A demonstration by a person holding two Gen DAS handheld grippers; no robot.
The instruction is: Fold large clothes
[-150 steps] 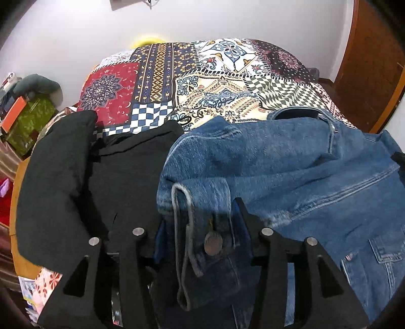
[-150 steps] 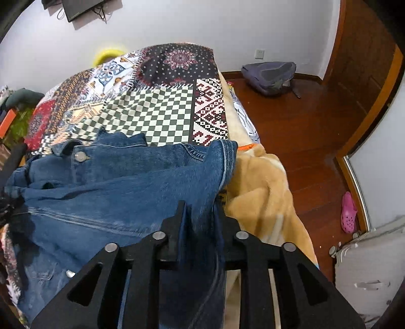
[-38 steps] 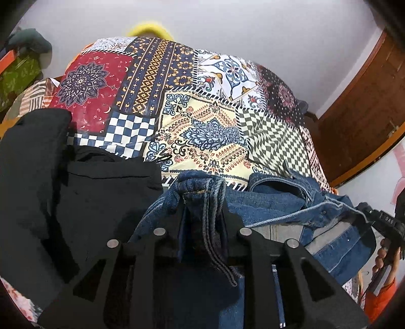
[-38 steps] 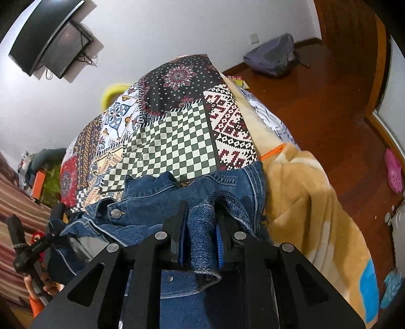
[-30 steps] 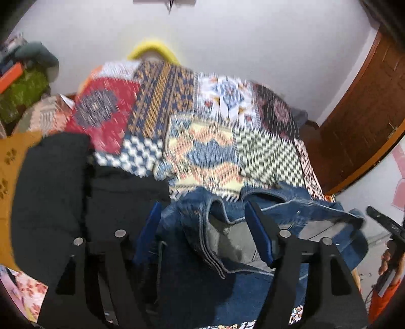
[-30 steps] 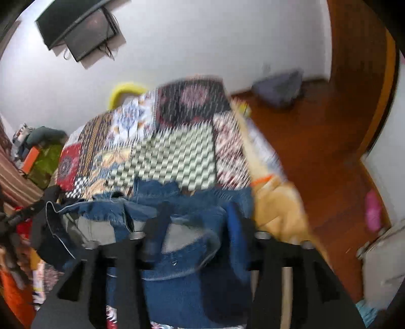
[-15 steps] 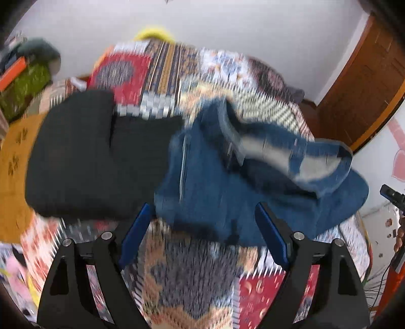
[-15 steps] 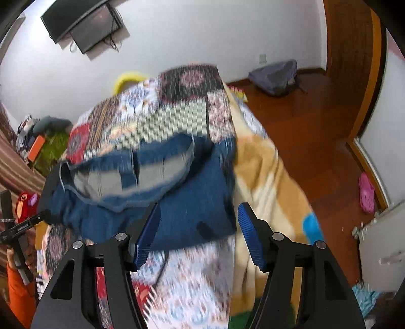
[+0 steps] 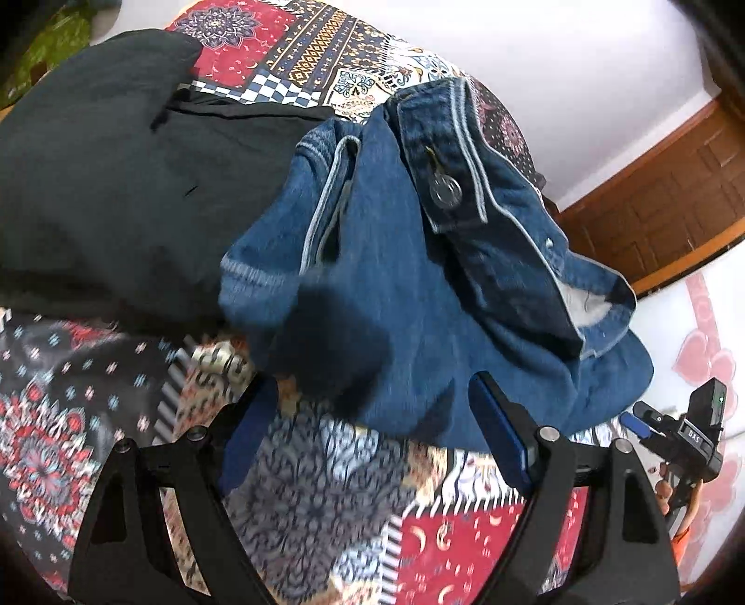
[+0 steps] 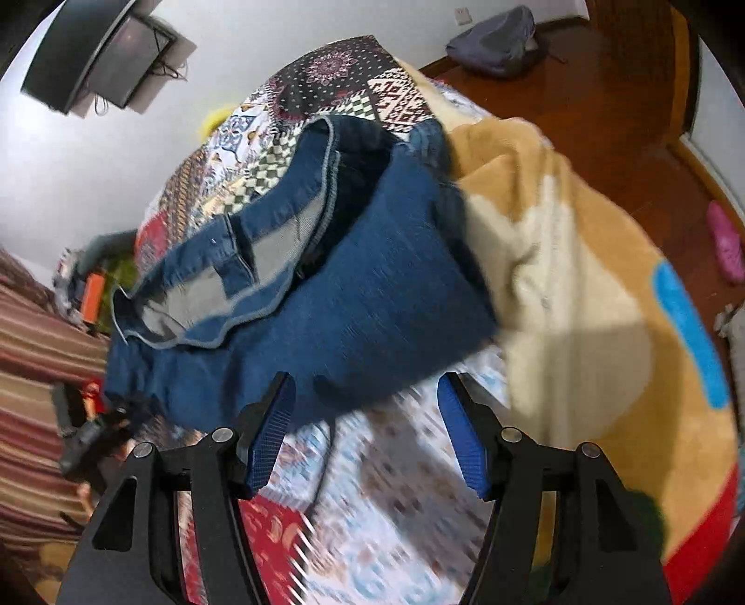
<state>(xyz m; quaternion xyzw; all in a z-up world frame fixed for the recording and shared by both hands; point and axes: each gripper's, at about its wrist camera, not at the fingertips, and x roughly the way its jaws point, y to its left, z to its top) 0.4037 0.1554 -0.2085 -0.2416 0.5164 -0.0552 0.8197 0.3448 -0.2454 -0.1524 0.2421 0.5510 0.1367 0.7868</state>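
Note:
A blue denim jacket (image 9: 419, 288) lies folded on the patchwork bedspread (image 9: 326, 502), collar and a metal button facing up. My left gripper (image 9: 368, 405) hovers open just before its near edge, with the blue pads clear of the cloth. In the right wrist view the same jacket (image 10: 372, 288) rests with its pale lining showing at the left. My right gripper (image 10: 365, 400) stands open at the jacket's near hem and holds nothing. The picture is blurred by motion.
A black garment (image 9: 116, 163) lies left of the jacket, touching it. A tan fleece blanket (image 10: 582, 279) drapes over the bed's right side. Beyond are a wooden floor with a grey backpack (image 10: 493, 42), a pink slipper (image 10: 726, 242) and a wall screen (image 10: 93, 60).
Both grippers let go of the denim, opened and drew back and down. The jacket, held up by its folded edges before, now lies on the bed.

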